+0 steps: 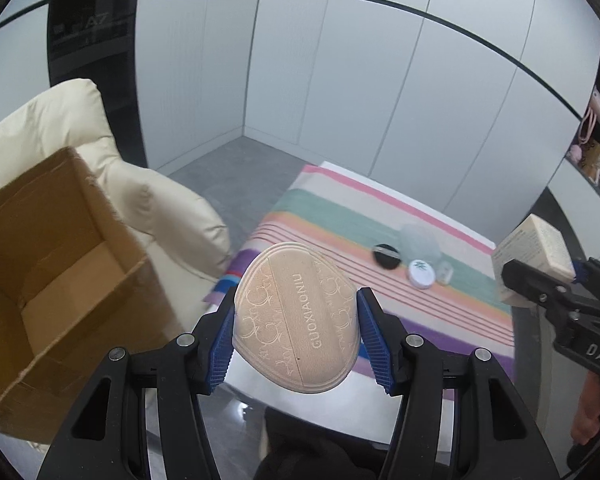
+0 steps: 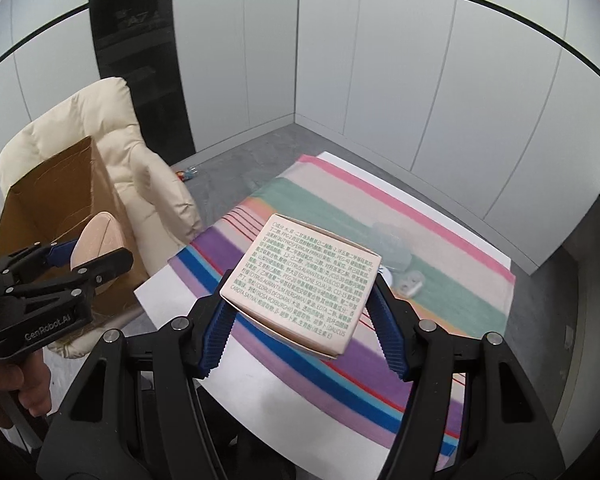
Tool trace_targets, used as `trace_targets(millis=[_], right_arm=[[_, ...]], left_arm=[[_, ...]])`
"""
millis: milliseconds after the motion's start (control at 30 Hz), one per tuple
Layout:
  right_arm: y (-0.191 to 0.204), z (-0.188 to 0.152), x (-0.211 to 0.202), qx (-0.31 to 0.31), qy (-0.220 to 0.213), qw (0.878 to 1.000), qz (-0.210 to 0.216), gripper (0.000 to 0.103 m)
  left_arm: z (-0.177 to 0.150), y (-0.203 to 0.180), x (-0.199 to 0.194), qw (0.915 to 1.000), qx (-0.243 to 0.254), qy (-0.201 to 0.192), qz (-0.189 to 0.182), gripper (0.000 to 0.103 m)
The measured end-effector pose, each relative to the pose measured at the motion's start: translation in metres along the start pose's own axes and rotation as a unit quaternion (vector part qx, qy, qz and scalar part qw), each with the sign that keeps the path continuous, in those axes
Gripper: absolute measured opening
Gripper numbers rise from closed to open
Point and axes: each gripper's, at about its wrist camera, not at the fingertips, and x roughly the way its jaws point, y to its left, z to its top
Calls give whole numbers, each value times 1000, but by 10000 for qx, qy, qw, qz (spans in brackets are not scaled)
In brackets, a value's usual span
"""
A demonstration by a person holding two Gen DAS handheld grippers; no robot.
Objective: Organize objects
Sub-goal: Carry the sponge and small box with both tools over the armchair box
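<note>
My left gripper (image 1: 296,320) is shut on a beige powder puff (image 1: 296,316) printed GUOXIAONIU, held in the air beside an open cardboard box (image 1: 60,264). My right gripper (image 2: 300,312) is shut on a small cream carton (image 2: 300,284) with green printed text, held above the striped cloth (image 2: 440,232). The right gripper and carton also show at the right edge of the left wrist view (image 1: 540,264). The left gripper with the puff shows in the right wrist view (image 2: 88,256), in front of the box (image 2: 56,200).
On the striped cloth (image 1: 340,208) lie a black round puff (image 1: 386,256), a white round jar (image 1: 420,274), a clear lid (image 1: 420,240) and a small clear piece (image 1: 444,272). The box rests on a cream padded chair (image 1: 152,200). White panel walls stand behind.
</note>
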Motion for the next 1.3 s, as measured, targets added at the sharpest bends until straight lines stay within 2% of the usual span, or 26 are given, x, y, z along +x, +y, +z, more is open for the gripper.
trace_targets(millis=[200, 433, 700, 1300], right_arm=[[23, 5, 3, -278, -27, 9995, 165, 66], [53, 10, 6, -540, -70, 9975, 447, 66], [82, 17, 9, -750, -87, 9951, 641, 66], [143, 30, 22, -1272, -79, 9878, 894, 66]], left_arm=[[-1, 18, -8, 9998, -26, -148, 132, 58], [-3, 41, -18, 9988, -343, -166, 295, 58], [-3, 75, -38, 9961, -521, -331, 639, 58], [-20, 124, -66, 9910, -907, -296, 938, 58]])
